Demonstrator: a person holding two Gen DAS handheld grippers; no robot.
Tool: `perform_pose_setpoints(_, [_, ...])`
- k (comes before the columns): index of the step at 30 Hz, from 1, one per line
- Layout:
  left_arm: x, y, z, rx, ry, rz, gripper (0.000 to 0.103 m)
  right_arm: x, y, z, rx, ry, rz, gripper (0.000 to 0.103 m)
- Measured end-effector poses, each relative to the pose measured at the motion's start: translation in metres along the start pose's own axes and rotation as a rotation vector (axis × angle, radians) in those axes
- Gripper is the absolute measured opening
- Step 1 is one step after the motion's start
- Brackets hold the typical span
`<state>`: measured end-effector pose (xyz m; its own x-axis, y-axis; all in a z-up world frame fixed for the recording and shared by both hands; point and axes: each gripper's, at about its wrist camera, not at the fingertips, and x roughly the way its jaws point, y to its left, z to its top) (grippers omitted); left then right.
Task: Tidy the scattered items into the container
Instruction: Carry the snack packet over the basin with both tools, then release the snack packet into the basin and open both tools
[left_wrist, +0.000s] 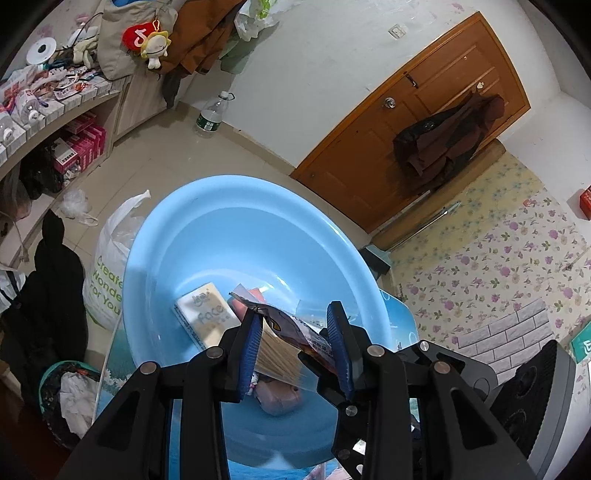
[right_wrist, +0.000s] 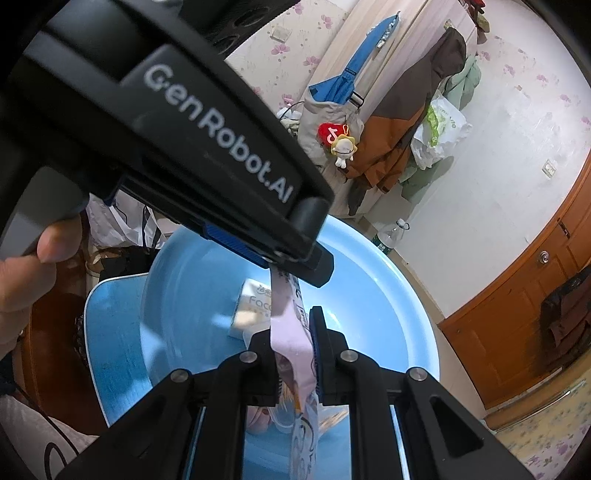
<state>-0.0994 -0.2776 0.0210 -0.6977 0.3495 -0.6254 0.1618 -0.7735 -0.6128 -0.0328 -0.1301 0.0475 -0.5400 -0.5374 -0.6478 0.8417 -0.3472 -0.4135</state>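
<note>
A small, cluttered room lay behind the work: a wooden door (left_wrist: 417, 122) with a dark coat (left_wrist: 447, 140) hung on it, flowered wallpaper (left_wrist: 517, 258), a water bottle (left_wrist: 212, 114) on the tiled floor, and shelves (left_wrist: 55, 110) piled with boxes. A blue basin (left_wrist: 236, 236) sat on a blue-topped stool (right_wrist: 110, 332), its far rim wide and bare, its bottom already holding a tissue pack (left_wrist: 205, 314) and a pink lump (left_wrist: 277, 398) lying close under the tools. A white shopping bag (left_wrist: 110, 266) leaned against the basin's left side and dark clothing crowded beyond it, so the free space was mostly above the bowl.

The left gripper (left_wrist: 295, 336) hung over the near part of the basin, jaws clenched on a snack packet (left_wrist: 288, 328) that stuck out tilted between the blue pads (left_wrist: 338, 332). In the right wrist view the right gripper (right_wrist: 295, 354) had its jaws pinched on the same packet (right_wrist: 291, 343), which stretched as a thin strip up to the other tool, whose black body filled the upper left. A thumb (right_wrist: 59, 240) showed beside it.
</note>
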Motion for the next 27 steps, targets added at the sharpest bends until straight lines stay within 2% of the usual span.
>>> perform_pose_setpoints(3, [0.003, 0.001, 0.001, -0.006, 0.008, 0.001, 0.034, -0.005, -0.003, -0.002, -0.002, 0.01, -0.004, 0.013])
perform_pose_setpoints(5, [0.005, 0.0, 0.001, -0.002, 0.014, -0.001, 0.034, 0.017, 0.014, -0.008, 0.002, 0.021, -0.012, 0.015])
perform_pose_setpoints(6, [0.005, 0.0, 0.002, -0.003, 0.015, -0.001, 0.042, 0.021, 0.017, -0.01, 0.006, 0.027, -0.013, 0.023])
perform_pose_setpoints(7, [0.005, -0.001, 0.002, -0.003, 0.015, 0.002, 0.056, 0.022, 0.018, -0.012, 0.009, 0.032, -0.02, 0.03])
perform_pose_setpoints(8, [0.005, -0.001, 0.002, -0.003, 0.008, 0.004, 0.061, 0.019, 0.016, -0.014, 0.009, 0.034, -0.033, 0.039])
perform_pose_setpoints(9, [0.003, -0.002, 0.001, -0.002, -0.005, 0.009, 0.065, 0.015, 0.016, -0.016, 0.011, 0.023, -0.059, 0.047])
perform_pose_setpoints(12, [-0.002, -0.006, -0.001, 0.016, -0.032, 0.027, 0.067, 0.007, 0.015, -0.02, 0.014, 0.006, -0.081, 0.057])
perform_pose_setpoints(17, [-0.009, -0.009, -0.001, 0.023, -0.064, 0.046, 0.074, -0.002, 0.017, -0.028, 0.015, 0.008, -0.102, 0.057])
perform_pose_setpoints(21, [-0.018, -0.014, -0.002, 0.039, -0.102, 0.075, 0.088, -0.016, 0.011, -0.034, 0.057, -0.011, -0.118, 0.057])
perform_pose_setpoints(23, [-0.023, -0.018, -0.005, 0.055, -0.127, 0.085, 0.088, -0.021, 0.007, -0.038, 0.089, -0.004, -0.141, 0.058])
perform_pose_setpoints(27, [-0.028, -0.024, -0.007, 0.084, -0.128, 0.083, 0.088, -0.031, -0.004, -0.046, 0.159, 0.006, -0.137, 0.058])
